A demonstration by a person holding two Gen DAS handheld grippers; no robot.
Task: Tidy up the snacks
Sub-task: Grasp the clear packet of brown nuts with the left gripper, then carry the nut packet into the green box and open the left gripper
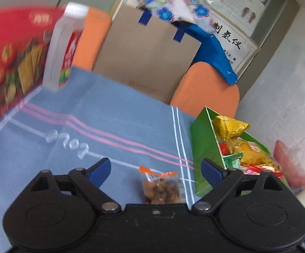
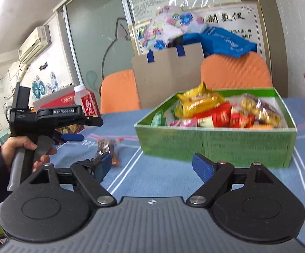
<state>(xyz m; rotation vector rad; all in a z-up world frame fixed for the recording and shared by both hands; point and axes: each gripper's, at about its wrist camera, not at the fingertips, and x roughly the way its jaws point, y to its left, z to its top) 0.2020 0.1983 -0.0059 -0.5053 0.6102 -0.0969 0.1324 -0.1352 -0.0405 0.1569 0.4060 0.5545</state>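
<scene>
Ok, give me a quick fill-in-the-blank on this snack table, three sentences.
The green box is full of ____.
One nut packet lies outside the box on the ____ tablecloth.
The jaws of the left gripper and the right gripper both stand ____.

Missing words: snacks; blue; open

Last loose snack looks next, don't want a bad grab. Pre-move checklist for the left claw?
1. Left claw open and empty: ok, fingers wide apart, nothing between them.
2. Nut packet lined up: ok, flat on the cloth, just ahead between the fingers.
3. Packet clear of the green box: ok, a strip of cloth shows between them.
4. Right claw out of the way: ok, open and empty, in front of the box.
5. Room in the box for one more: cannot tell, snacks piled near the rim.
6. Picture sharpness: not ok, both views motion-blurred.
</scene>
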